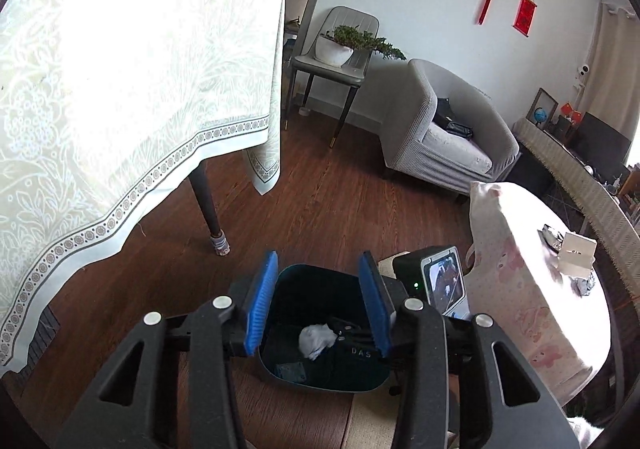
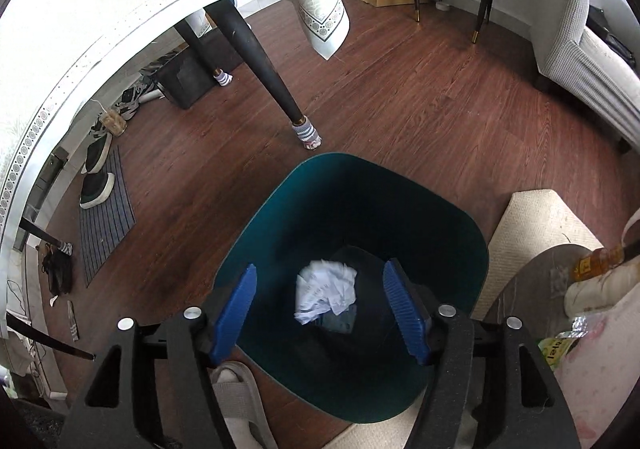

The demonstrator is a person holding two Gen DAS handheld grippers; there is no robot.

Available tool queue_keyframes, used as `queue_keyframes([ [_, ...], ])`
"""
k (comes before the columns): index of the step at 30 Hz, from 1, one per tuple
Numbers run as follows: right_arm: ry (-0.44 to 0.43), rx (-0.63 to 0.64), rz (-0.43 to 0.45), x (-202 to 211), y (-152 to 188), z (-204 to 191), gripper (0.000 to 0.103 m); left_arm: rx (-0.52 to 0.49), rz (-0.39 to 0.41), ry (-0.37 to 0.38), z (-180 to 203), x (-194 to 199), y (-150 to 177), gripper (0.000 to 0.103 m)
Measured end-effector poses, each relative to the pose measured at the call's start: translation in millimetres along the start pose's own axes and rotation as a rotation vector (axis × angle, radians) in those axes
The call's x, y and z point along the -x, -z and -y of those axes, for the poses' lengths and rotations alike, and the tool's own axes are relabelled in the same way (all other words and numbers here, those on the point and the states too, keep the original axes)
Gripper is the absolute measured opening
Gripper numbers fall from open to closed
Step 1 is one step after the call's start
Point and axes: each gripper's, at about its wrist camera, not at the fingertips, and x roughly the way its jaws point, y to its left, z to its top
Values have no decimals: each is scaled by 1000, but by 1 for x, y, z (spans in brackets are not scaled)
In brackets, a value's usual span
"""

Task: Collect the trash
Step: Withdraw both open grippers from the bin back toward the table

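Note:
A dark teal trash bin (image 2: 276,205) stands on the wood floor, and it also shows in the left wrist view (image 1: 288,277). A crumpled white paper (image 2: 326,291) is in mid-air or lying inside the bin, and it shows in the left wrist view (image 1: 317,341) too. My right gripper (image 2: 320,309) is open and empty right above the bin's mouth. My left gripper (image 1: 318,301) is open and empty, higher above the bin, with the right gripper's body (image 1: 436,285) below it. More wrappers (image 1: 582,285) lie on the round side table (image 1: 520,249).
A dining table with a white cloth (image 1: 120,89) stands left, its sock-covered leg (image 2: 306,135) close to the bin. A grey armchair (image 1: 444,129) and a chair with a plant (image 1: 340,45) stand behind. Shoes and a mat (image 2: 104,217) lie left. A beige rug (image 2: 536,233) lies right.

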Motion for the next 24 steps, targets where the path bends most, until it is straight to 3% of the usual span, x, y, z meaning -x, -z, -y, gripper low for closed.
queue_keyframes([
  [10, -36, 32, 83, 41, 1, 0, 69, 28, 58, 30, 12, 16, -16, 44],
  [18, -46, 73, 194, 105, -2, 0, 69, 20, 113, 46, 34, 32, -30, 44],
  [24, -22, 105, 288, 159, -1, 8, 65, 1, 143, 47, 53, 38, -36, 51],
])
